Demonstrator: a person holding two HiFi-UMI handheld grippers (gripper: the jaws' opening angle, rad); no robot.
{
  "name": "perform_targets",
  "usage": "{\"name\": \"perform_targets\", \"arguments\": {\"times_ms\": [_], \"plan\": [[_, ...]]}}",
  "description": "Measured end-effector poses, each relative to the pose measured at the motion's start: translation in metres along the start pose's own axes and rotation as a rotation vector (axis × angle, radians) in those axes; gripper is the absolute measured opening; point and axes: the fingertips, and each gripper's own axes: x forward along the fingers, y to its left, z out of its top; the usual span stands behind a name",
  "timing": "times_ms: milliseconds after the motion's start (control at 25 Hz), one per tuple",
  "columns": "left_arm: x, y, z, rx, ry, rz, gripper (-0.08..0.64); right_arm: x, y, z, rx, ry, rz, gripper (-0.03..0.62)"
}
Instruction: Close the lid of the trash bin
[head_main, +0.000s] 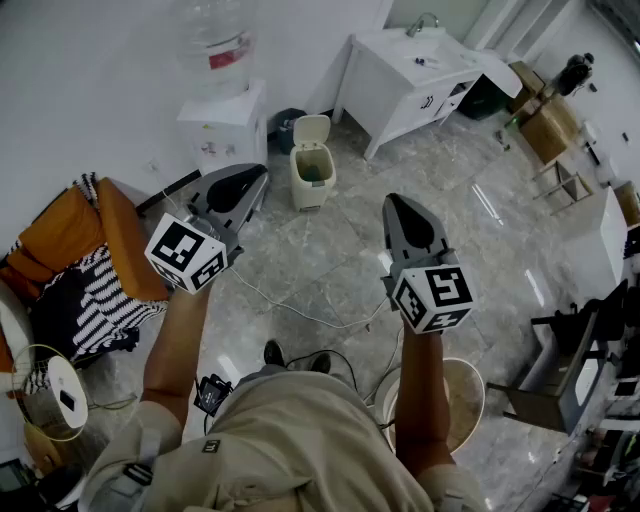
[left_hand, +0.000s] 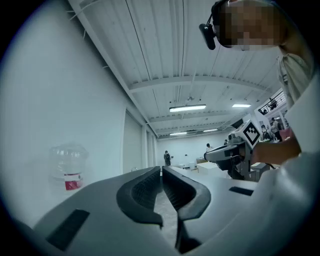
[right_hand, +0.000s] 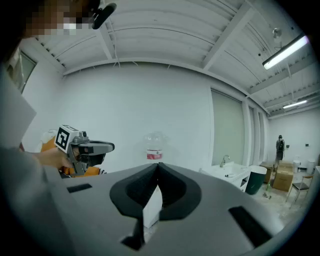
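Both left claw and right claw are pressed together; open trash bin, contents indistinct.

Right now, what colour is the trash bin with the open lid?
The trash bin is cream, lid included; best in the head view.

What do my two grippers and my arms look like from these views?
The left gripper and right gripper are matching grey wedge-shaped shells that taper to dark ribbed pads. Each carries a white cube at its rear, printed with black square markers. The person wears a beige short-sleeved shirt, which leaves the forearms uncovered.
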Motion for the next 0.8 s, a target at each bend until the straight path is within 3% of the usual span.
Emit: {"name": "perform_targets", "arguments": {"times_ms": [520, 800], "plan": [[-0.012, 0.028, -0.012, -0.018, -0.006, -0.009, 0.029, 0.022, 0.020, -0.003, -0.005, 0.007, -0.015, 0.023], [-0.006, 0.041, -0.020, -0.027, 0.001, 0.000, 0.029, 0.039, 0.015, -0.001, 0.073, -0.030, -0.002, 0.025]]}}
